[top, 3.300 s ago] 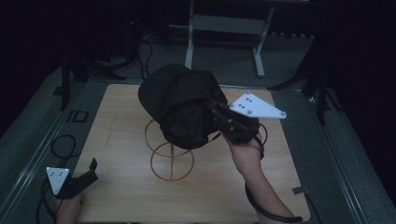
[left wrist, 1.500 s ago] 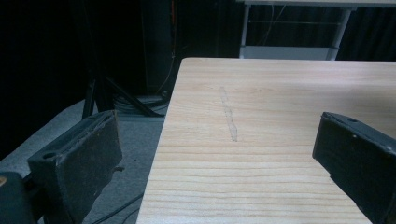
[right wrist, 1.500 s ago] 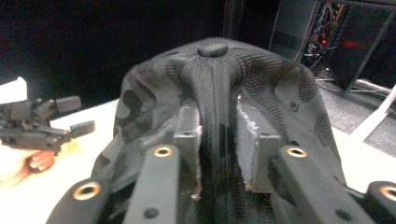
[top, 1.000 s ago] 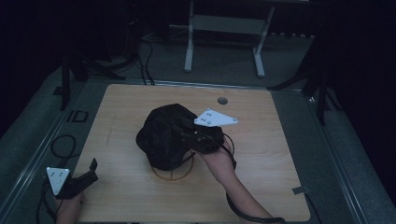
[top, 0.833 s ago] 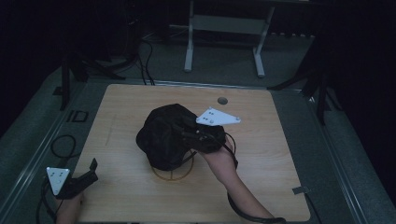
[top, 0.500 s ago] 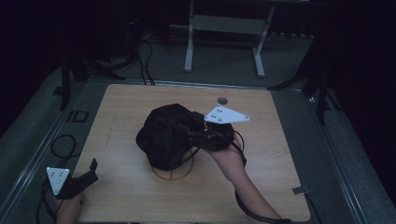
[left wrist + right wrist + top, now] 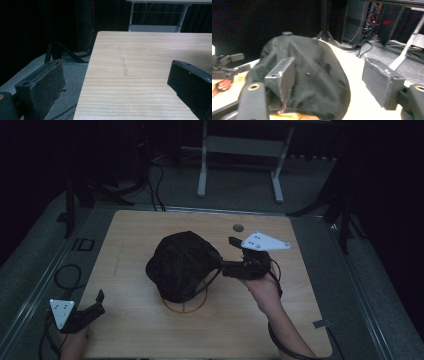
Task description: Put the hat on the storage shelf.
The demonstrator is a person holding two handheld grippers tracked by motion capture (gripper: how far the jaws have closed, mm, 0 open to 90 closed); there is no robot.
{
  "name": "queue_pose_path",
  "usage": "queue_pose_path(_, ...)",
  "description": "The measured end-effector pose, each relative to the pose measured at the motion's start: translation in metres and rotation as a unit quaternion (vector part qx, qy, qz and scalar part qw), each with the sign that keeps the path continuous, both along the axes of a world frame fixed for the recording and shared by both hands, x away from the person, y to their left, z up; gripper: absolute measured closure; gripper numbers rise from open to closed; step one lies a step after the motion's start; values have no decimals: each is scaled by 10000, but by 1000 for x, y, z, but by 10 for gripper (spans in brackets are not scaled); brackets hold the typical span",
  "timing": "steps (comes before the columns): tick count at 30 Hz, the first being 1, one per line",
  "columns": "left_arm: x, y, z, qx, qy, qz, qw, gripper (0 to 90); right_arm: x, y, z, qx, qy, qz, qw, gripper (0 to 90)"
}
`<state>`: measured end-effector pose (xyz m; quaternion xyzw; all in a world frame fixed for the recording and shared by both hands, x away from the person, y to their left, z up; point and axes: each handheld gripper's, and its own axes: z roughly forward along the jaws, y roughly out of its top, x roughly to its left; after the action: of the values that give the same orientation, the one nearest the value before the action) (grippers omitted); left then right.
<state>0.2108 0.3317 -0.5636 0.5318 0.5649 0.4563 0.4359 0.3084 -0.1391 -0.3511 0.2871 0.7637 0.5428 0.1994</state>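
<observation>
A black cap (image 7: 182, 265) rests over a thin wire stand (image 7: 186, 306) in the middle of the wooden table (image 7: 300, 320). My right gripper (image 7: 227, 256) is just to the right of the cap and points at it. Its jaws have just been opening and stand wide, with no pad pressing on the fabric. In the right gripper view the cap (image 7: 312, 75) bulges just ahead of my right gripper (image 7: 329, 72), with the stand (image 7: 287, 116) under it. My left gripper (image 7: 97, 302) stays at the table's front left corner, open and empty, and faces bare wood (image 7: 150, 50).
A small round hole (image 7: 238, 228) marks the table behind the cap. A white metal frame (image 7: 240, 150) stands on the floor beyond the far edge. Cables (image 7: 65, 275) lie on the floor to the left. A scrap of tape (image 7: 320, 323) sits near the front right corner.
The cap, earlier held up above the stand, now sits on it. My right gripper has opened, let go of the cap and drawn back to the right. The left gripper has not moved.
</observation>
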Motion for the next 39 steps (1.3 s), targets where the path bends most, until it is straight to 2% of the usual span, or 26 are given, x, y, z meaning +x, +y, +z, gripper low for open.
queue_pose_path(2,0,0,0,-6,5,-3,10000,18,2,-8,-3,17,69,19,10000,193)
queue_pose_path(6,0,0,0,-17,-5,3,10000,18,1,-21,-7,142,45,-58,9999,172)
queue_pose_path(10,0,0,0,-8,3,3,10000,18,3,-36,-15,90,93,-145,9998,133)
queue_pose_path(15,0,0,0,1,-2,1,10000,18,4,-57,-29,83,-45,-308,9995,123)
queue_pose_path(21,0,0,0,10,3,8,10000,18,5,-80,-49,-133,3,-573,9983,123)
queue_pose_path(28,0,0,0,7,4,11,10000,18,7,-105,-79,-194,69,-822,9964,122)
queue_pose_path(31,0,0,0,9,2,15,10000,18,8,-117,-93,-168,104,-966,9951,117)
queue_pose_path(35,0,0,0,10,0,19,10000,18,9,-135,-112,-109,142,-1257,9919,117)
queue_pose_path(39,0,0,0,8,4,15,10000,18,9,-155,-131,-82,234,-1562,9874,117)
